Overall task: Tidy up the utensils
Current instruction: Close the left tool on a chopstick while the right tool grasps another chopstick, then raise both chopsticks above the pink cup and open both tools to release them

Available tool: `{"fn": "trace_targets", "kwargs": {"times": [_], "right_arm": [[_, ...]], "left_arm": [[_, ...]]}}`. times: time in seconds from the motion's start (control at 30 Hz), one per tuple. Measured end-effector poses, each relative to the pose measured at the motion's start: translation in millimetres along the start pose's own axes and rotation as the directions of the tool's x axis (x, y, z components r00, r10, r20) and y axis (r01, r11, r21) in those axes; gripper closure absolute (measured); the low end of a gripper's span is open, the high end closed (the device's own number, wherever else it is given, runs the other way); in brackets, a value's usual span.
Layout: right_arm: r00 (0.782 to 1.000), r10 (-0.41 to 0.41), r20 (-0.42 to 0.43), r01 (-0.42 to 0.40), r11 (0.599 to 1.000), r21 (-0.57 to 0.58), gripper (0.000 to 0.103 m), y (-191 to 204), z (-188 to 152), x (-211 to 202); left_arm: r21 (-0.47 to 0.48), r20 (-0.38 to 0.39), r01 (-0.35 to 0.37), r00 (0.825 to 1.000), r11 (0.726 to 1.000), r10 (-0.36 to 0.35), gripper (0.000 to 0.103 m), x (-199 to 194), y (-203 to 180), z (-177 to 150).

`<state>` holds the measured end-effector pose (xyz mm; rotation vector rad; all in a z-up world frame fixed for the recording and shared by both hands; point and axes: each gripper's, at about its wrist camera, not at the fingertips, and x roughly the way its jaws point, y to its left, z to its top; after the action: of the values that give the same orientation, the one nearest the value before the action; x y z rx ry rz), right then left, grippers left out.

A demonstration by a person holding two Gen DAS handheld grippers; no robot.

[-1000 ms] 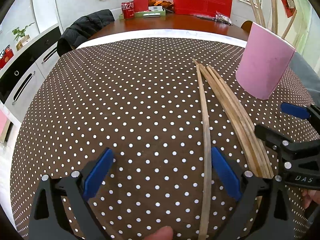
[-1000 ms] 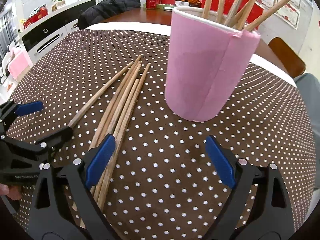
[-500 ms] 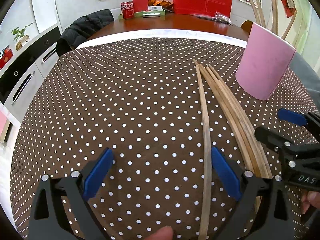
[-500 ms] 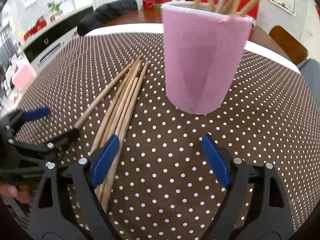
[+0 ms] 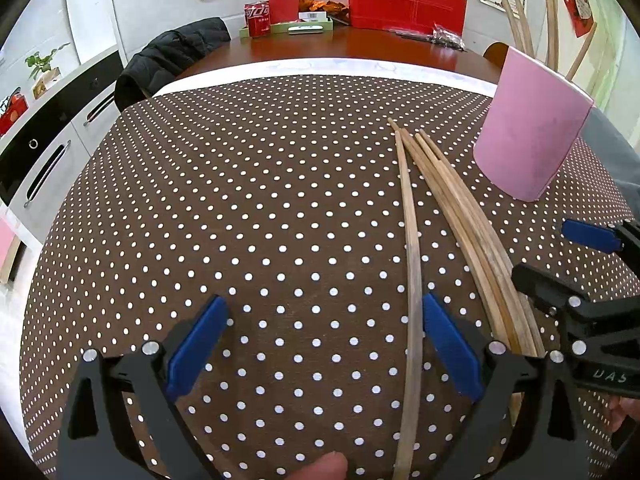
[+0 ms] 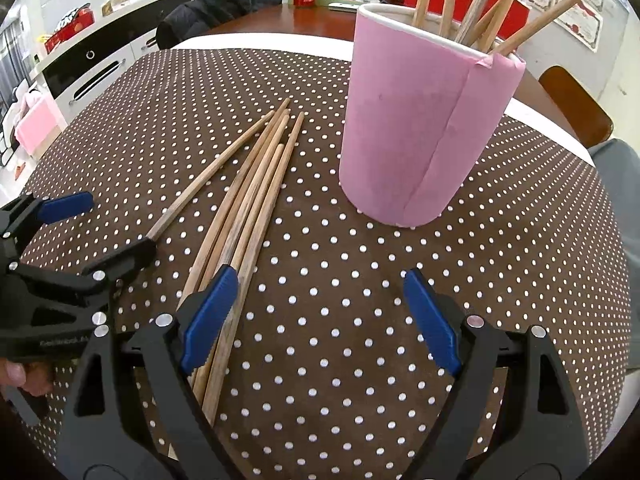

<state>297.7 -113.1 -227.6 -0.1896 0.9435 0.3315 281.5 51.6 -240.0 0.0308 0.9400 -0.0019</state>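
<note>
Brown cloth with white dots [image 5: 248, 208] covers the table in front of me, with a red-brown table and red boxes far behind it.

On the left, my left gripper [image 5: 322, 338] sits low over the cloth with its blue pads spread wide and nothing between them. Its right pad is just beside one stray chopstick [image 5: 412, 248], which lies apart from the others and runs from near to far.

Right of that, the bundle of chopsticks [image 6: 248, 208] lies flat on the cloth, tips fanned toward the far side, thick ends near me. My right gripper [image 6: 316, 312] is also wide open and empty; its left pad is over the bundle's near part, though I cannot tell if it touches.

Furthest right stands the pink cup [image 6: 420, 128], upright, near the bundle but not touching it, with several chopsticks already leaning inside.

I judge these sticks light, stiff and smooth, so they may roll or pivot in a pinch. I would take one at a time near its thick end, squarely across the pads. The cup looks light enough to tip if a stick knocks its rim.
</note>
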Motion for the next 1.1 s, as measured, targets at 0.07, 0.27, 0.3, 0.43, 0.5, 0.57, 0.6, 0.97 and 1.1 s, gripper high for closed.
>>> {"fn": "trace_targets", "kwargs": {"times": [0.07,0.27,0.3,0.43,0.5,0.57,0.6,0.97,1.1], "right_arm": [[1.000,0.002,-0.001,-0.002,1.000,0.001,0.020,-0.9,-2.0,-0.7],[1.000,-0.019,0.007,0.019,1.000,0.011,0.020,-4.2,-0.2,8.4],[1.000,-0.020,0.008,0.020,1.000,0.012,0.020,-5.1,-1.0,7.3],[0.999,0.006,0.034,-0.007,1.000,0.028,0.032,-10.0,-3.8,3.2],[0.999,0.012,0.041,-0.013,1.000,0.023,0.036,-10.6,-1.7,4.5],[0.999,0.030,0.046,-0.031,0.999,0.017,0.044,-8.3,4.2,7.5],[0.998,0.034,0.051,-0.035,0.999,0.014,0.049,-8.5,7.5,9.0],[0.991,0.121,0.055,-0.122,0.992,0.019,0.097,-0.5,20.8,16.4],[0.975,0.189,0.113,-0.199,0.976,0.088,0.097,-13.2,8.2,3.2]], "left_arm": [[-0.003,-0.001,-0.002,1.000,1.000,0.002,0.007,0.1,0.2,0.0],[-0.008,-0.005,-0.006,1.000,1.000,0.006,0.007,-0.4,4.7,-1.0],[-0.006,-0.004,-0.005,1.000,1.000,0.005,0.007,-0.3,4.8,-1.1],[0.013,-0.016,-0.002,1.000,1.000,0.002,0.007,2.6,2.4,4.3],[0.035,-0.017,-0.004,1.000,0.999,0.004,0.007,5.8,-2.9,12.7],[0.061,-0.011,-0.006,1.000,0.998,0.007,0.007,8.6,-7.1,22.5],[0.072,-0.012,-0.008,1.000,0.997,0.009,0.007,10.8,-8.3,26.6],[0.149,-0.056,0.143,0.989,0.979,-0.136,0.097,18.2,-26.7,49.4],[0.088,-0.027,0.163,0.987,0.983,-0.161,0.097,10.7,-18.6,38.0]]}}
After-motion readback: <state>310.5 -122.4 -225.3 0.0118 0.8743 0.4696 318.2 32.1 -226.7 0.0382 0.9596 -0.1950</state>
